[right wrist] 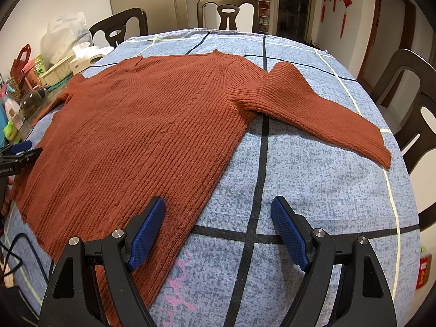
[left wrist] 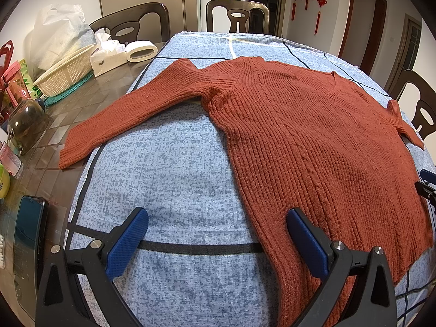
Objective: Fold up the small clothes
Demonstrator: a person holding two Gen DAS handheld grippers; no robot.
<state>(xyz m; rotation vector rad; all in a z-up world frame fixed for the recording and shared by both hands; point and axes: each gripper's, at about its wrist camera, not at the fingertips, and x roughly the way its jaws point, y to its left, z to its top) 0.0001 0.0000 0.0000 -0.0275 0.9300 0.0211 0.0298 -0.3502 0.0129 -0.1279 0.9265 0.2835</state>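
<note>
A rust-red ribbed knit sweater (left wrist: 313, 125) lies flat and spread out on a blue mottled cloth (left wrist: 169, 169), neck away from me; it also shows in the right wrist view (right wrist: 141, 125). One sleeve (left wrist: 117, 120) reaches left past the cloth's edge; the other sleeve (right wrist: 321, 111) stretches out to the right. My left gripper (left wrist: 218, 234) is open and empty, hovering over the sweater's lower left edge. My right gripper (right wrist: 218, 229) is open and empty over the sweater's lower right edge. Each gripper's tip shows at the other view's edge.
The table's left end holds a white basket (left wrist: 68, 73), tissue box (left wrist: 106, 57), tape roll (left wrist: 141, 50), plastic bag, jar (left wrist: 24, 125) and a dark phone (left wrist: 27, 226). Dark wooden chairs (left wrist: 237, 16) stand around the table. Black and pale tape lines cross the cloth (right wrist: 261, 141).
</note>
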